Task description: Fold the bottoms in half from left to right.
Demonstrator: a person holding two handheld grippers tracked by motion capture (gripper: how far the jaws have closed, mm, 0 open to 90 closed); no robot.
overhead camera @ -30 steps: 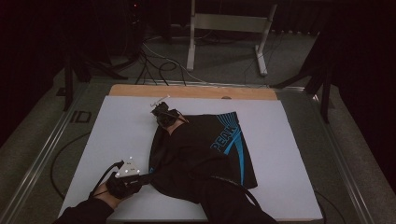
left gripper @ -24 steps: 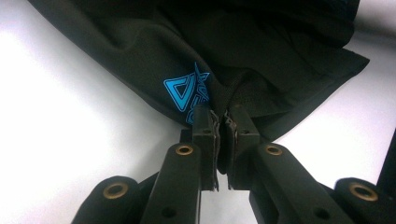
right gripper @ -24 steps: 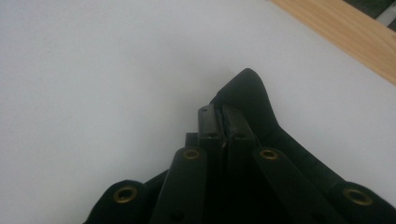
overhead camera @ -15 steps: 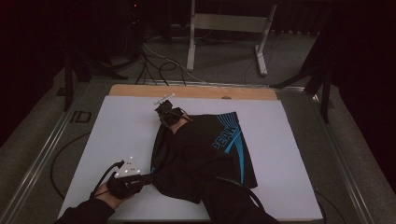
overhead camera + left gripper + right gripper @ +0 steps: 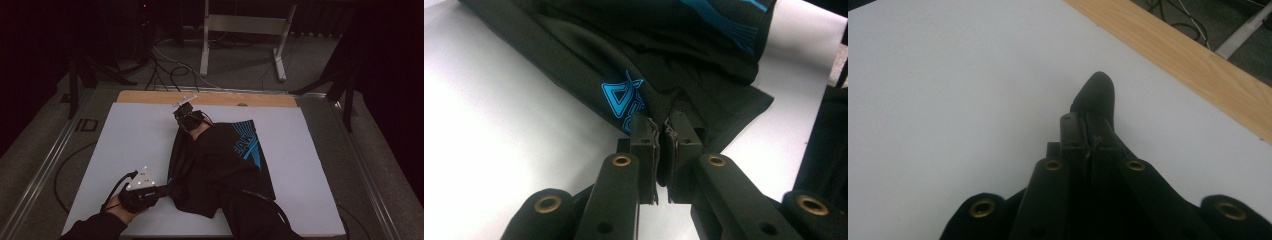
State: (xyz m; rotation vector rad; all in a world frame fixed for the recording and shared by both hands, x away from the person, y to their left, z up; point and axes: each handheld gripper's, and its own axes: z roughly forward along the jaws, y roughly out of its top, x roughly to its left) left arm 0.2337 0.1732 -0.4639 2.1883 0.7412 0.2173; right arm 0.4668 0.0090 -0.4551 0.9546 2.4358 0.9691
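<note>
Both grippers' fingers (image 5: pixel 644 135) pinching black garment (image 5: pixel 225 165), white tabletop (image 5: pixel 135 140), dark cabled floor (image 5: pixel 165 65)

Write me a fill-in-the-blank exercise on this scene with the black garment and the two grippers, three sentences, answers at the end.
1. The left gripper is shut on an edge of the ____ garment.
2. The print on the garment is ____ in colour.
3. The right gripper pinches a fold of the garment near the table's ____ strip at the far edge.

Missing words: black; blue; wooden
</note>
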